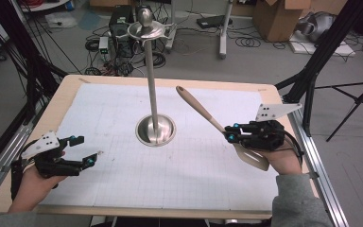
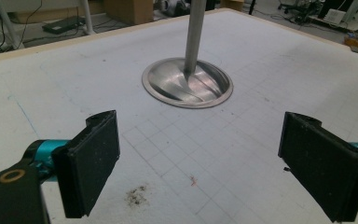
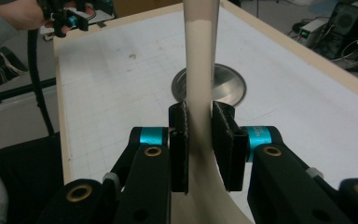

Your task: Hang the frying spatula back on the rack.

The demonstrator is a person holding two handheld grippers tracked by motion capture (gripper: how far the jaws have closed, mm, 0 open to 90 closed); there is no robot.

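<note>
A beige spatula point(image 1: 203, 109) with a wooden handle is held in the air at the right, handle tip pointing up and left toward the stand. My right gripper point(image 1: 229, 133) is shut on the spatula point(image 3: 199, 70) near where the handle meets the blade. A steel stand with a round base point(image 1: 155, 130) and a tall pole point(image 1: 151, 71) rises from the middle of the mat; its top carries a hooked ring point(image 1: 147, 29). My left gripper point(image 1: 86, 149) rests low at the left, open and empty, its pads point(image 2: 93, 158) wide apart and facing the stand base point(image 2: 187, 83).
A white gridded mat point(image 1: 123, 165) covers the wooden table point(image 1: 66, 82). A small dark smudge point(image 2: 136, 195) marks the mat near the left gripper. Beyond the table lie cables, boxes and tripod legs on the floor point(image 1: 264, 52).
</note>
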